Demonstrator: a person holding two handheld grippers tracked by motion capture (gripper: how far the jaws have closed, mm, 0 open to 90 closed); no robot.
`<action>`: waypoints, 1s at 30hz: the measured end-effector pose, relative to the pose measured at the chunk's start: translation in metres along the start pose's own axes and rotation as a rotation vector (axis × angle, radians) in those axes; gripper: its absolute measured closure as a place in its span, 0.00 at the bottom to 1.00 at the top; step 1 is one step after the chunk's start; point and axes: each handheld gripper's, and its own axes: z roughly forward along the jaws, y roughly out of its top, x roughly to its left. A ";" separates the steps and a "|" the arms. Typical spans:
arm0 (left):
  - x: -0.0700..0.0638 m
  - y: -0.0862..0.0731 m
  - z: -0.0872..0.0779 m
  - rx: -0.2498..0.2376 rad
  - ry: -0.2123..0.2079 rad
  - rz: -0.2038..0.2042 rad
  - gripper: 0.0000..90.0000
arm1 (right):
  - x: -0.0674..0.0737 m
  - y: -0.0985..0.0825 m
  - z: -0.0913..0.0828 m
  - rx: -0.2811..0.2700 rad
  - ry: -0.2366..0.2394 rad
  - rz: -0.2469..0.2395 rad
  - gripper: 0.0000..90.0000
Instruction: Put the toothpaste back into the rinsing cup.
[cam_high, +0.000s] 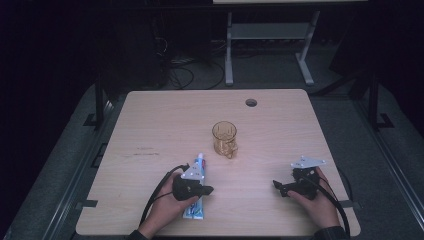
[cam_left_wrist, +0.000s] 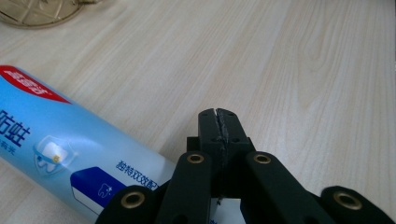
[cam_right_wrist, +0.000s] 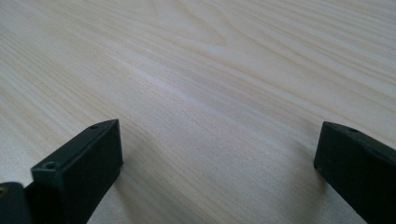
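High view, near edge: I see my left tool over the toothpaste tube, which lies flat close to the desk's front edge, cap pointing away from me.
Left tool state: in the left gripper view its jaws are pressed together with nothing between them; the tube lies just beside them, to the left, not gripped.
Right tool state: my right tool rests near the front right of the desk, and in the right gripper view its jaws stand wide over bare wood.
Risk, tube: I judge that with jaws closed I can only nudge the tube; a push could slide or roll it toward the front edge and off.
Risk, grasp: opening this low may knock the tube sideways, and a hard squeeze could dent its soft body.
Risk, cup: the amber glass cup stands just beyond the tube's cap; a forward sweep could tip it.
Open room: bare desk between my tools, and more to the left and behind the cup.
Far edge: a cable hole sits near the back, well apart.
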 end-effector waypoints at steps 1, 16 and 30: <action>0.000 -0.001 0.000 0.004 0.002 0.001 1.00 | 0.000 0.000 0.000 0.001 0.000 0.000 0.01; 0.002 -0.008 -0.005 0.020 0.021 -0.010 1.00 | 0.000 0.000 0.000 0.000 0.000 0.000 0.01; 0.013 -0.019 -0.024 0.023 0.071 -0.032 1.00 | 0.000 0.000 0.000 0.000 0.000 0.000 0.01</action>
